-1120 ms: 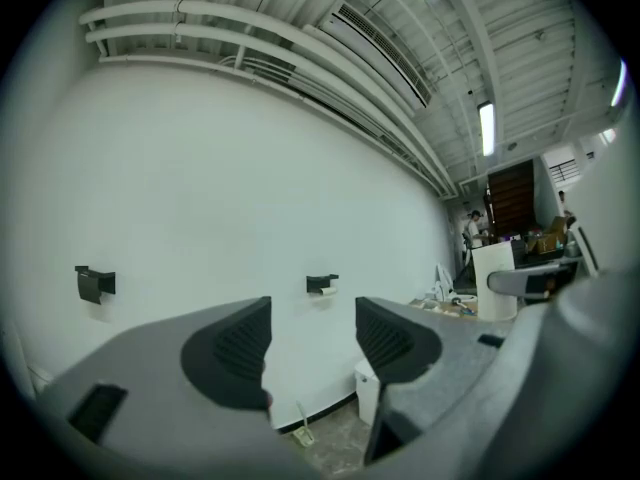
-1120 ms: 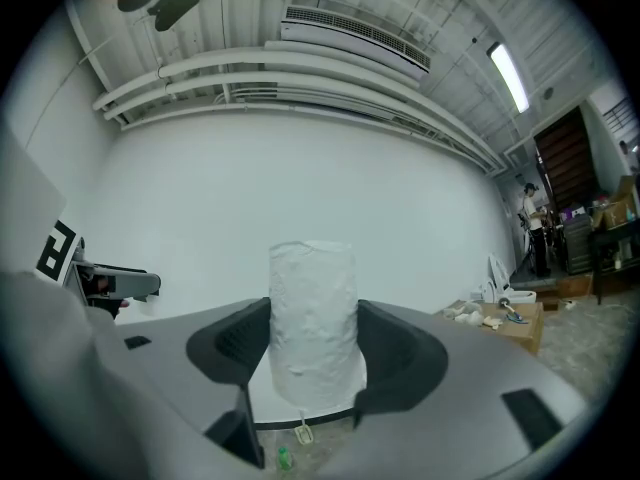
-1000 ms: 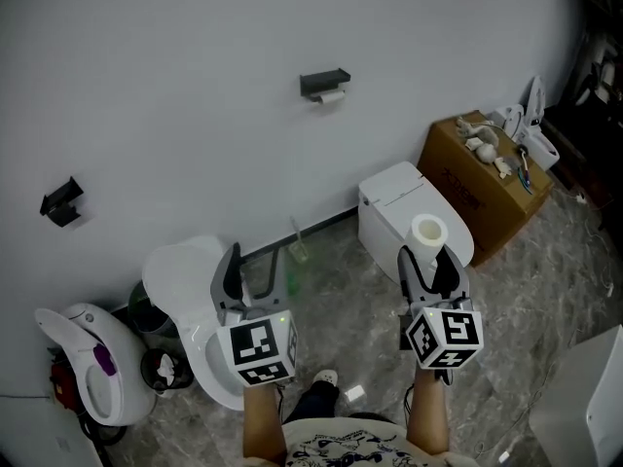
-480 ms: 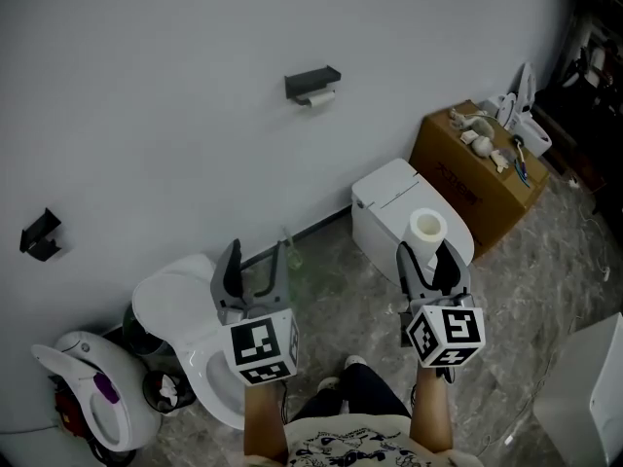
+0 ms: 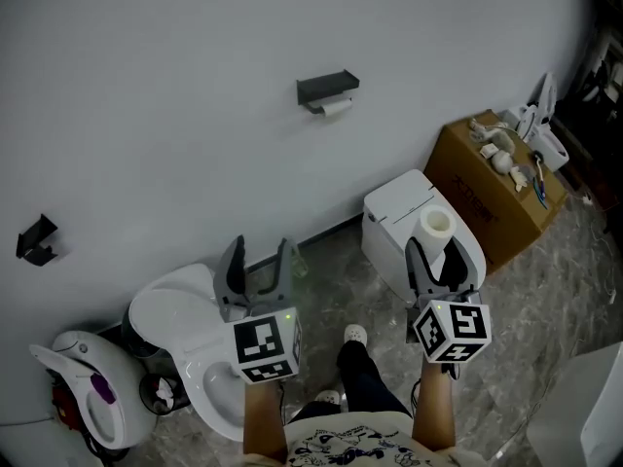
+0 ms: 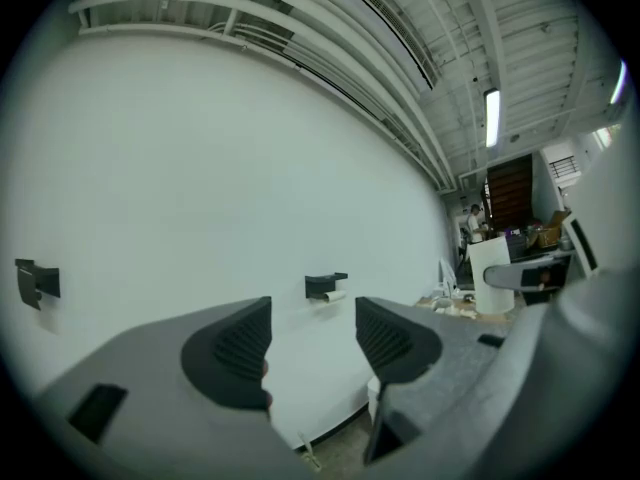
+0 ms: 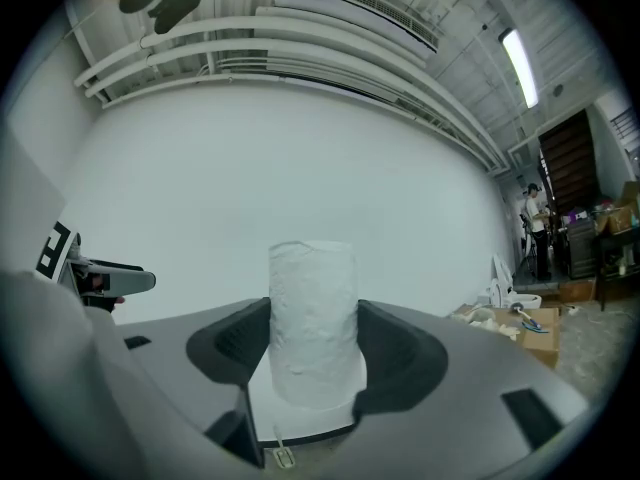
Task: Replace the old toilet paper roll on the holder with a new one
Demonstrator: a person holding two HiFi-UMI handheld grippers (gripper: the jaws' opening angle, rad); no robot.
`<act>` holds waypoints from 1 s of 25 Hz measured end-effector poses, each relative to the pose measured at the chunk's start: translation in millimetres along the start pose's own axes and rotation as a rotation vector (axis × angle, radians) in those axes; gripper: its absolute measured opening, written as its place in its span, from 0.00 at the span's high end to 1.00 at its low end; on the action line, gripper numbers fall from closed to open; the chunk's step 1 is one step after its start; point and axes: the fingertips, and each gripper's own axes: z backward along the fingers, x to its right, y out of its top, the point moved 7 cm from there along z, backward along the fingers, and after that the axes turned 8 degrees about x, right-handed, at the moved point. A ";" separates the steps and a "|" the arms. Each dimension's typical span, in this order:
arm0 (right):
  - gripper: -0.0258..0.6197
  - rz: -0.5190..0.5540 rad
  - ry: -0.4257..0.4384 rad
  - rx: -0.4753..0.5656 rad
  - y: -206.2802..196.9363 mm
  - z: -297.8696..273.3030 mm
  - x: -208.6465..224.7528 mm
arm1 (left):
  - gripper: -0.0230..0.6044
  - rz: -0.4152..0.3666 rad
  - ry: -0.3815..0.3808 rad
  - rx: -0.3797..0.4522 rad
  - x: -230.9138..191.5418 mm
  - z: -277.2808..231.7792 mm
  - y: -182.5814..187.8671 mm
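A black holder (image 5: 327, 88) is fixed to the white wall, with the small old roll (image 5: 336, 108) hanging under it; the same holder (image 6: 325, 285) shows far ahead in the left gripper view. My right gripper (image 5: 437, 259) is shut on a full new toilet paper roll (image 5: 437, 225), held upright between the jaws (image 7: 311, 324). My left gripper (image 5: 257, 264) stands open and holds nothing (image 6: 312, 340). Both grippers are well below and short of the holder.
A white toilet (image 5: 403, 213) stands under the right gripper, and another toilet with its lid up (image 5: 173, 309) under the left. A cardboard box (image 5: 492, 193) with odds and ends is at the right. A second black bracket (image 5: 35, 239) is on the wall at the left.
The view has shifted so that the holder sits a little further right and lower in the frame. Both grippers keep the same state, the right still holding the roll.
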 end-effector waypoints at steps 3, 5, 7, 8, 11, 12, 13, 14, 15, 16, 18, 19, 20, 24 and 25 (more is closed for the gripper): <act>0.53 -0.004 0.022 0.003 -3.9 -38.0 12.1 | 0.57 -0.008 0.023 -0.005 0.8 -31.9 -4.2; 0.53 -0.004 0.038 0.005 -4.9 -63.2 21.8 | 0.57 -0.013 0.039 -0.008 3.2 -54.5 -5.2; 0.53 -0.008 0.056 0.003 -5.8 -89.7 31.5 | 0.57 -0.018 0.057 -0.008 5.3 -77.7 -4.9; 0.53 -0.009 0.066 0.001 -5.8 -103.2 36.4 | 0.57 -0.019 0.066 -0.009 6.4 -89.5 -4.1; 0.53 -0.006 0.095 0.003 -3.6 -141.9 51.4 | 0.57 -0.023 0.090 -0.006 11.6 -125.0 -0.5; 0.53 -0.005 0.104 0.006 -2.8 -154.5 56.8 | 0.57 -0.024 0.097 -0.004 14.1 -137.1 0.5; 0.53 -0.005 0.114 0.008 -2.5 -166.4 62.4 | 0.57 -0.025 0.104 -0.003 17.0 -149.0 0.8; 0.53 -0.004 0.123 0.009 -3.0 -177.6 68.0 | 0.57 -0.027 0.109 -0.003 20.3 -160.4 0.4; 0.53 -0.003 0.132 0.008 -4.1 -188.1 73.6 | 0.57 -0.029 0.114 -0.004 23.8 -171.2 -0.7; 0.53 -0.004 0.140 0.008 -5.8 -197.9 79.1 | 0.57 -0.034 0.118 -0.005 27.4 -181.5 -2.2; 0.53 -0.010 0.152 0.004 -10.2 -215.4 89.5 | 0.57 -0.047 0.120 -0.012 35.1 -200.0 -5.7; 0.53 -0.014 0.157 0.001 -12.5 -223.1 94.4 | 0.57 -0.055 0.120 -0.017 39.3 -208.4 -7.3; 0.53 -0.017 0.161 -0.002 -14.8 -230.2 99.3 | 0.57 -0.062 0.118 -0.021 43.6 -216.2 -8.7; 0.53 -0.030 0.169 -0.012 -22.8 -253.8 115.7 | 0.57 -0.092 0.113 -0.031 57.2 -241.4 -12.7; 0.53 -0.034 0.168 -0.014 -23.9 -258.5 118.6 | 0.57 -0.100 0.113 -0.035 59.0 -246.5 -13.2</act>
